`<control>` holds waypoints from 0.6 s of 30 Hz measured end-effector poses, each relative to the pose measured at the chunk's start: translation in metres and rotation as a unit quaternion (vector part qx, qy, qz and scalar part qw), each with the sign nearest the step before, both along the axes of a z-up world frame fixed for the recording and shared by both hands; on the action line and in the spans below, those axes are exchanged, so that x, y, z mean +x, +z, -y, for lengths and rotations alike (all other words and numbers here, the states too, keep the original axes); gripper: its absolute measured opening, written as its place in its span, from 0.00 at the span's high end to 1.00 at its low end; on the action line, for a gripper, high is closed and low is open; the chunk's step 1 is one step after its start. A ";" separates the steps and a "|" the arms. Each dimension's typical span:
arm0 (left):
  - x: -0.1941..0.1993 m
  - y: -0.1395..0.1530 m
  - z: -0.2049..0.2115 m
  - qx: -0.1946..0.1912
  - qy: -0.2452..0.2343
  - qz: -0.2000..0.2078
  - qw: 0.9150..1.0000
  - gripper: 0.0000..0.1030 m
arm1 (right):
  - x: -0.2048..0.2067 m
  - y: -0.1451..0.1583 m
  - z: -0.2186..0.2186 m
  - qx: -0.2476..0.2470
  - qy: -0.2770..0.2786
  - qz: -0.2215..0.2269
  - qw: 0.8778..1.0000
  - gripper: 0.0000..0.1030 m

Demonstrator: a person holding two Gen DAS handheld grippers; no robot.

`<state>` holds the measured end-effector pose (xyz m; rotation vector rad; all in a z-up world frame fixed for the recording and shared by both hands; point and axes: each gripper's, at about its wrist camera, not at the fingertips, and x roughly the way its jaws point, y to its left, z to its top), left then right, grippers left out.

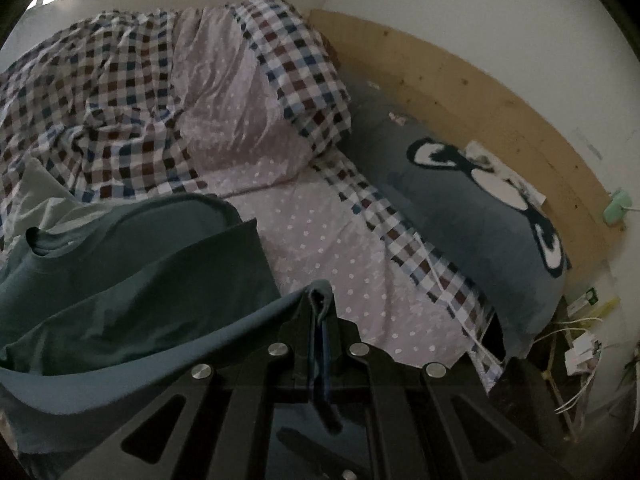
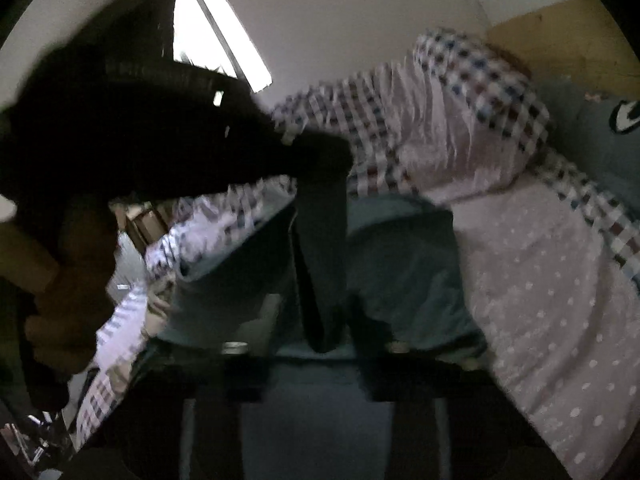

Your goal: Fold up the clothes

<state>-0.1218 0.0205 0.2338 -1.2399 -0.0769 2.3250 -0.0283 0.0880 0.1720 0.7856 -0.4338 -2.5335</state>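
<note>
Left gripper [image 1: 320,300] clamped on teal garment [image 1: 132,280] edge, near grey pillow [image 1: 472,216]. Right gripper [image 2: 320,336] closed; blur hides whether it grips the garment.

The left wrist view looks steeply down along its gripper fingers at close range, across the bed toward the wooden headboard [image 1: 480,92] at upper right. The right wrist view looks at a shallower angle, facing the window [image 2: 216,28] at upper left. Both views share the checked quilt [image 1: 100,92] [image 2: 500,76] and dotted sheet [image 1: 332,240] [image 2: 552,300].
</note>
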 end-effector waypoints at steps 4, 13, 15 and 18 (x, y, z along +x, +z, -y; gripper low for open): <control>-0.020 -0.028 -0.008 -0.015 0.004 0.013 1.000 0.99 | -0.016 -0.029 -0.021 -0.046 -0.037 0.067 0.996 0.97; -0.077 -0.103 -0.014 0.019 0.015 0.069 0.997 0.94 | -0.045 -0.086 -0.054 -0.081 -0.105 0.194 0.972 0.97; -0.078 -0.093 0.006 0.047 0.024 0.058 0.997 0.60 | -0.047 -0.091 -0.053 -0.063 -0.112 0.205 0.970 0.95; -0.076 -0.069 0.044 0.090 0.040 0.029 0.995 0.32 | -0.046 -0.093 -0.058 -0.046 -0.130 0.209 0.968 0.92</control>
